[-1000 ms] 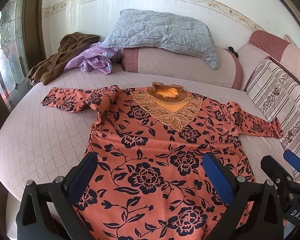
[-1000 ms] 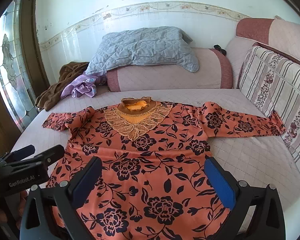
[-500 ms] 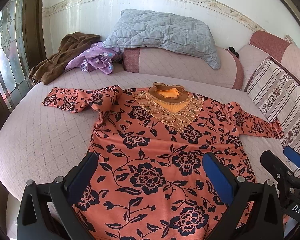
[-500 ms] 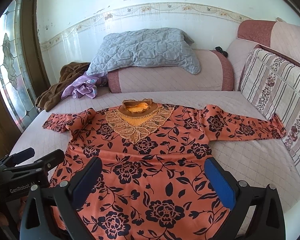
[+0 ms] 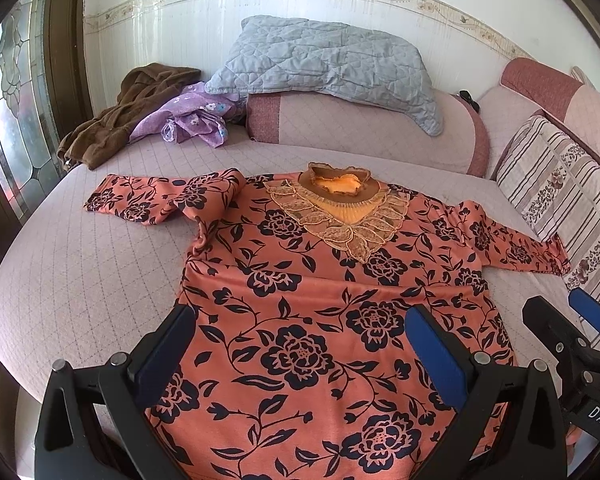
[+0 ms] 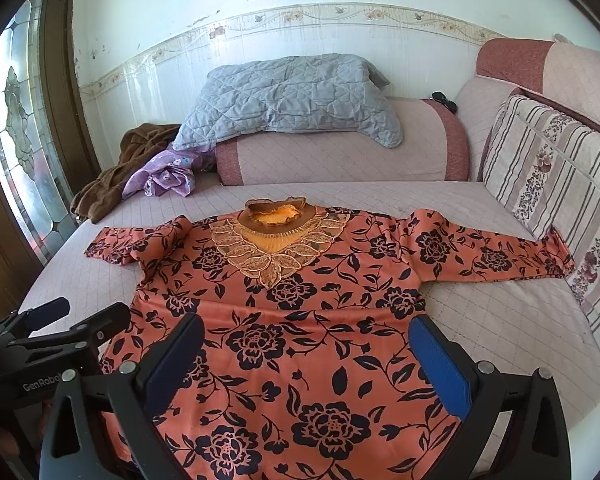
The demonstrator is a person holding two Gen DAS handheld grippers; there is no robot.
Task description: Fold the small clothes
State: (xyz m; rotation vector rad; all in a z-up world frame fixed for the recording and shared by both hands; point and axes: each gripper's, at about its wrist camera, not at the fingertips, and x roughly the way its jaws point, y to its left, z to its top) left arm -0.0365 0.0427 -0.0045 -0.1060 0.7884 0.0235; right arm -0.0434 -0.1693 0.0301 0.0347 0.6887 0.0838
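Left wrist view, both claws [image 5: 300, 352] [image 6: 308, 360] released over floral blouse [image 5: 320, 300], grey quilt [image 5: 324, 60], brown garment [image 5: 128, 116] behind

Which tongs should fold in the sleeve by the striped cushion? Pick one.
Right. The right tongs are open, and the sleeve by the striped cushion lies on their side. The left tongs, also open, sit nearer the bunched sleeve.
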